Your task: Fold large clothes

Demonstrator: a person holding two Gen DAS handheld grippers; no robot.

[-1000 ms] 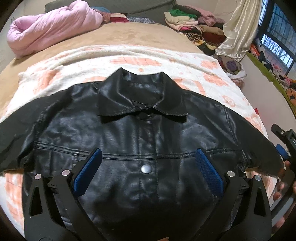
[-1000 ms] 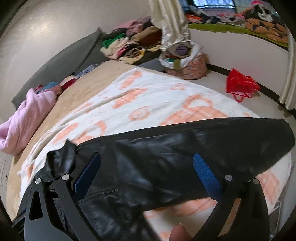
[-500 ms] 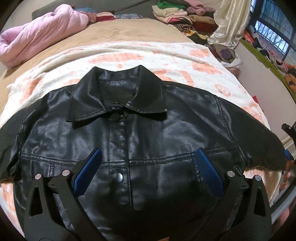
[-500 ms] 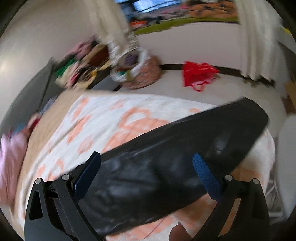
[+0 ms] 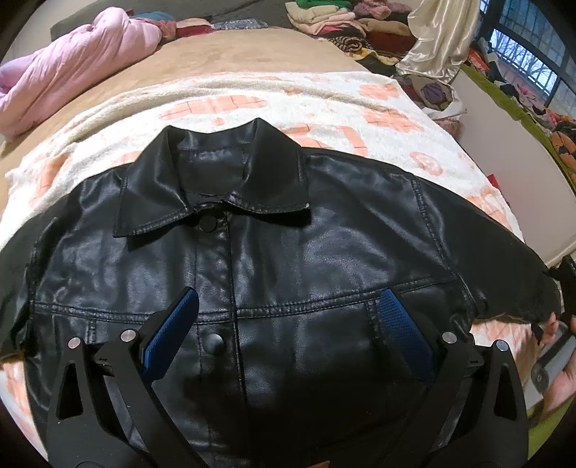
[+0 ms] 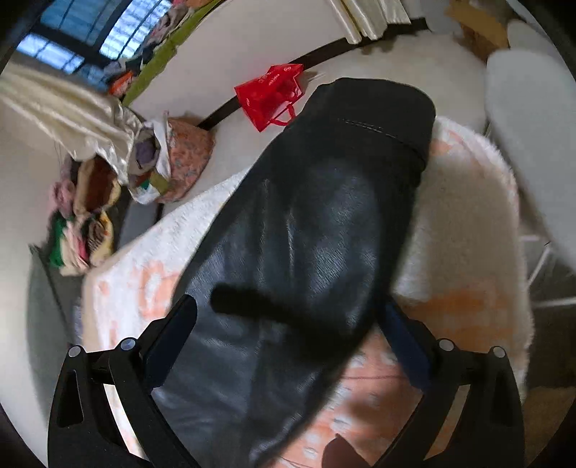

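A black leather jacket (image 5: 288, 259) lies front up on the bed, buttoned, collar (image 5: 216, 180) away from me, both sleeves spread out sideways. My left gripper (image 5: 288, 324) hovers open over the jacket's lower front, nothing between its blue pads (image 5: 399, 324). In the right wrist view the jacket's right sleeve (image 6: 316, 223) runs away from me towards its cuff (image 6: 378, 111) at the bed's edge. My right gripper (image 6: 288, 324) is open above that sleeve. At the far right of the left wrist view a hand (image 5: 554, 363) holds the right gripper by the sleeve end.
A white blanket with orange patterns (image 5: 324, 108) covers the bed. A pink quilt (image 5: 72, 82) lies at the back left, piles of clothes (image 5: 334, 14) at the back. A red bag (image 6: 273, 93) and a floral bag (image 6: 180, 154) sit on the floor.
The right gripper has swung round and now looks along the right sleeve towards its cuff. The left gripper has shifted slightly right over the jacket front, still open.
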